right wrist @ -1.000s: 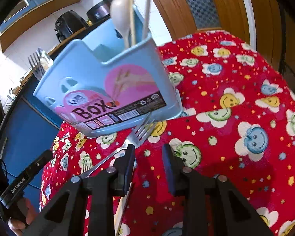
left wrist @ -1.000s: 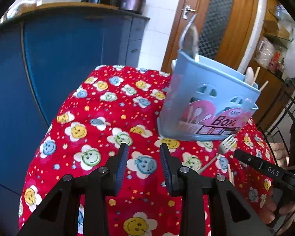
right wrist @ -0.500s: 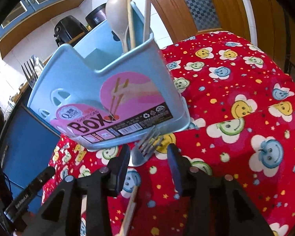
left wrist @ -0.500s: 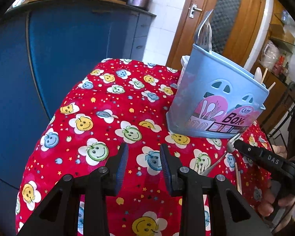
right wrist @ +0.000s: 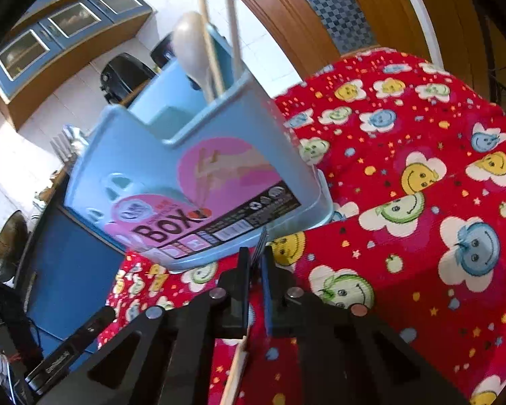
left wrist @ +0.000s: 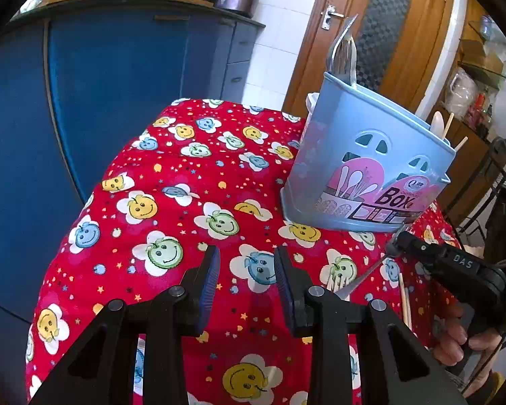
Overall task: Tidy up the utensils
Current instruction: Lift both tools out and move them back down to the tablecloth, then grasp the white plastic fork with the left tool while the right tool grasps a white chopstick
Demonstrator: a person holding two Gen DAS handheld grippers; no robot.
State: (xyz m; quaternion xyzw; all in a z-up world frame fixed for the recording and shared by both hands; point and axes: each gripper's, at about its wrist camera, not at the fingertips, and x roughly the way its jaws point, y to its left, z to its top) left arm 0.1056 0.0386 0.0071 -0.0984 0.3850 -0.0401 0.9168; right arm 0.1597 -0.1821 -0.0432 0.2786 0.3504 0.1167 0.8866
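Observation:
A light blue utensil holder (left wrist: 364, 172) (right wrist: 199, 175) stands on the red smiley tablecloth (left wrist: 185, 202). Metal forks (left wrist: 344, 50) stick up from its left compartment. A pale spoon (right wrist: 190, 44) and wooden chopsticks (right wrist: 212, 50) stand in its right one. My right gripper (right wrist: 255, 260) is shut on a metal fork (right wrist: 260, 244) just in front of the holder; the tines poke up between the pads. In the left wrist view the fork's handle (left wrist: 361, 278) slants down from the right gripper (left wrist: 396, 241). My left gripper (left wrist: 246, 260) hangs open over the cloth with nothing in it.
A loose chopstick (left wrist: 404, 300) (right wrist: 236, 371) lies on the cloth near the fork. A blue cabinet (left wrist: 118, 84) stands behind the table on the left and a wooden door (left wrist: 388, 33) behind the holder. A metal chair frame (left wrist: 489, 185) stands at the right.
My right gripper moved forward over the fork's head, widened, then closed on it and rolled a little. The fork's head has come off the cloth. My left gripper kept its opening.

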